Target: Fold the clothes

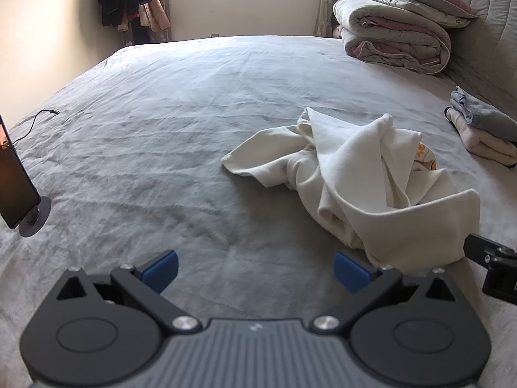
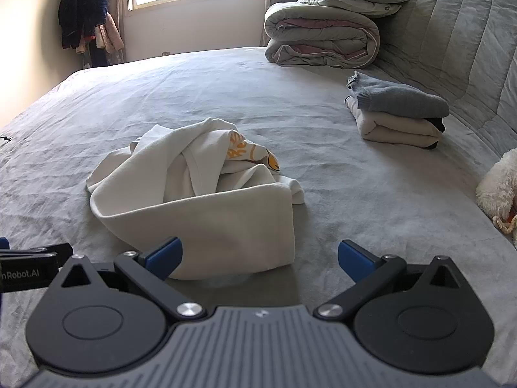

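Observation:
A crumpled cream-white garment [image 1: 355, 177] with a yellow print lies on the grey bed sheet [image 1: 161, 113]. It also shows in the right wrist view [image 2: 200, 194], just beyond the fingers. My left gripper [image 1: 255, 271] is open and empty, low over the sheet, with the garment's near edge beside its right blue pad. My right gripper [image 2: 260, 258] is open and empty, its left blue pad close to the garment's near fold. The right gripper's body [image 1: 497, 268] shows at the left wrist view's right edge.
A stack of folded clothes [image 2: 397, 113] lies at the right by the padded headboard. A rolled quilt and pillows [image 2: 323, 32] sit at the far right. A phone on a stand [image 1: 19, 187] and a cable are at the left. A white plush toy [image 2: 499, 187] lies at the right edge.

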